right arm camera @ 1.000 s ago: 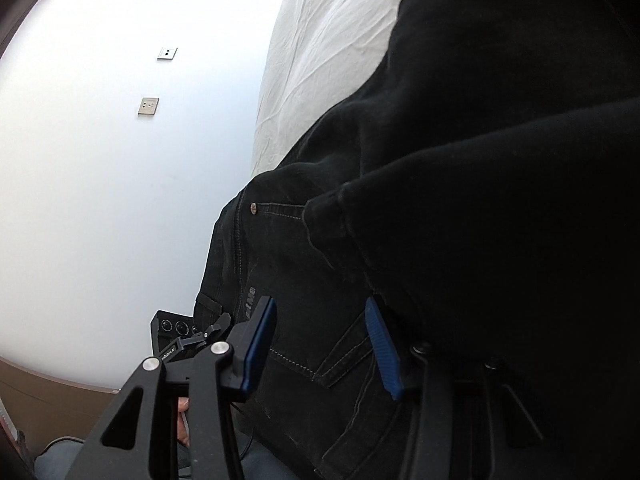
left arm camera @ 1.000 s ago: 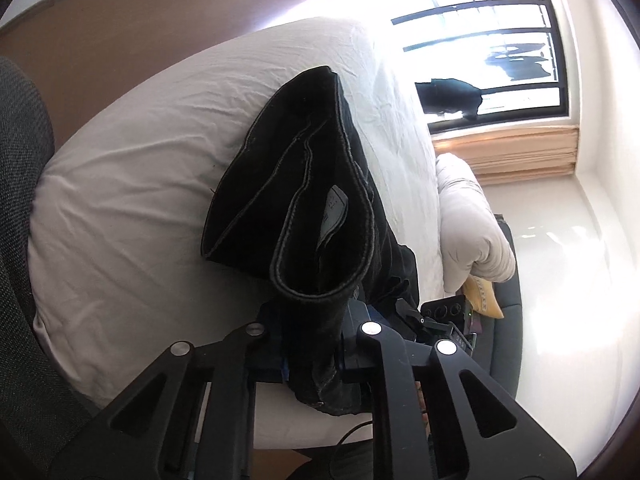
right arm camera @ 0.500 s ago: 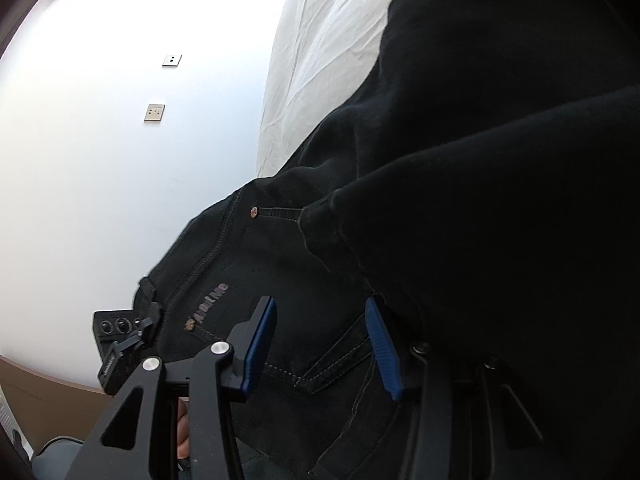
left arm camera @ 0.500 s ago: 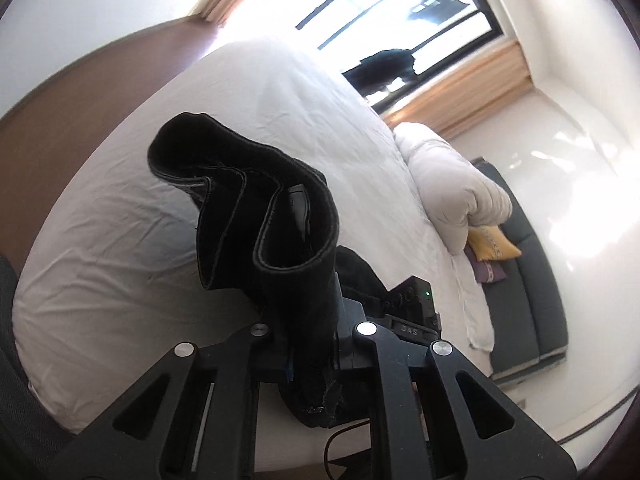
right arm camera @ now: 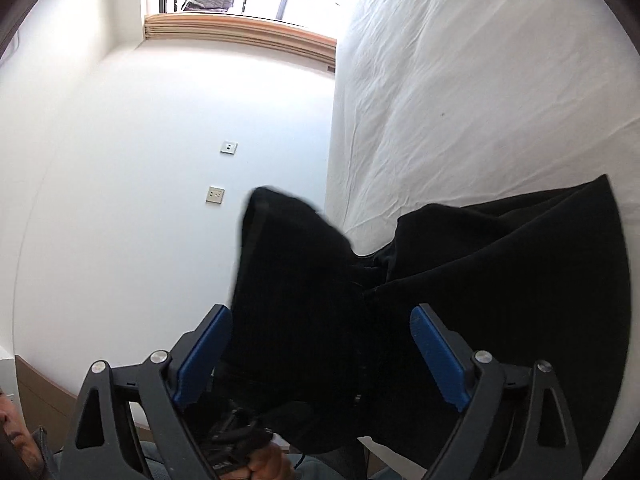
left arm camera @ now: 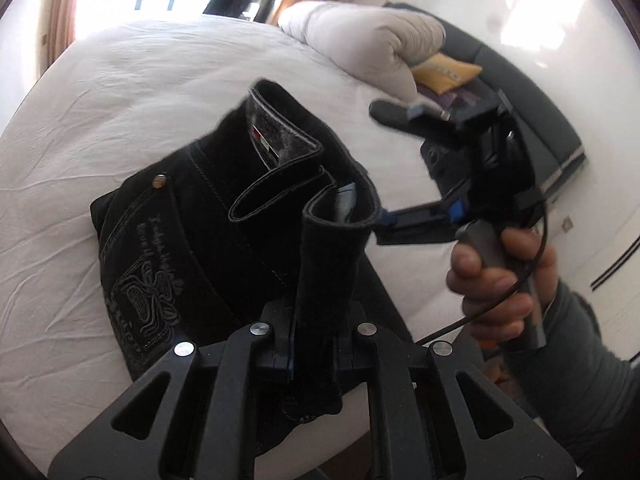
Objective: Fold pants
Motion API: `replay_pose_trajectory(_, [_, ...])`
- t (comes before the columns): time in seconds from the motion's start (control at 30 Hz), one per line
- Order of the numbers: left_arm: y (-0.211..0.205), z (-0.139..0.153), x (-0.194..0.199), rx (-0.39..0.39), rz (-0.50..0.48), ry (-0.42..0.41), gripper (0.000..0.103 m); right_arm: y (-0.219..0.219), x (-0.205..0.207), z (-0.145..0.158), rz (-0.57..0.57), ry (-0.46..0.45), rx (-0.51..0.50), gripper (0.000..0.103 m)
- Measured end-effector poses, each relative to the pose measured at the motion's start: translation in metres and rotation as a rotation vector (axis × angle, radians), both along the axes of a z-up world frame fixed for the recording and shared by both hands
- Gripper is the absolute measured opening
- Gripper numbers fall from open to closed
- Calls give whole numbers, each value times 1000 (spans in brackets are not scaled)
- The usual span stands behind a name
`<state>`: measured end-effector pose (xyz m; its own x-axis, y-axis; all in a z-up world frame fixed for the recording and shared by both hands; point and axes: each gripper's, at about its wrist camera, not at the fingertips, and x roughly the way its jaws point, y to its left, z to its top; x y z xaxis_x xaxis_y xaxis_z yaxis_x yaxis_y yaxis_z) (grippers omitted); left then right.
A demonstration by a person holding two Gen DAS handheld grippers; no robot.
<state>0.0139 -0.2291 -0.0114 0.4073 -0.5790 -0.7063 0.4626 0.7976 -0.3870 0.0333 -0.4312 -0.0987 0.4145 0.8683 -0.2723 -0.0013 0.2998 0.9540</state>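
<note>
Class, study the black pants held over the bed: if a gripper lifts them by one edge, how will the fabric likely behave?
The black pants will probably flop: they sag in loose folds beyond the left gripper pinching them. The thick seamed waistband holds a curl, so that part seems stiffer. In the right wrist view, the cloth drapes between the open right gripper pads, so it would likely slip free.

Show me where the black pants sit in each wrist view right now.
Left wrist: black pants fill the centre, waistband clamped in the left gripper.
Right wrist: they hang at lower centre and right, between the right gripper's spread blue pads.
Shared landmark: the white bed.
</note>
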Motion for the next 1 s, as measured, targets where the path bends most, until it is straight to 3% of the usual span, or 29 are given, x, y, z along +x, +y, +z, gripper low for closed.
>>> replay_pose_trajectory(0.1, [-26, -19, 2, 84, -43, 16, 10, -11, -10, -19, -15, 54, 8, 101])
replay_pose_trajectory(0.23, [-58, -17, 18, 144, -70, -12, 10, -9, -17, -34, 6, 87, -35, 101])
replay_pose_trajectory(0.37, [-72, -23, 7, 226, -108, -59, 10, 6, -8, -40, 21, 97, -62, 99])
replay_pose_trajectory(0.47, [-94, -26, -4, 309, -147, -109, 10, 7, -3, -35, 52, 98, -106, 88])
replay_pose_trajectory(0.57, [-118, -29, -17, 377, -177, -153, 10, 7, 3, -38, 90, 133, -204, 61])
replay_pose_trajectory(0.6, [-126, -31, -23, 403, -193, -171, 10, 7, 3, -41, 100, 143, -226, 46])
replay_pose_trajectory(0.73, [-160, -39, -45, 474, -248, -236, 10, -4, -6, -44, 75, 144, -289, 20])
replay_pose_trajectory(1.0, [-210, -42, -67, 522, -330, -307, 10, -21, -19, -40, 28, 128, -296, 18])
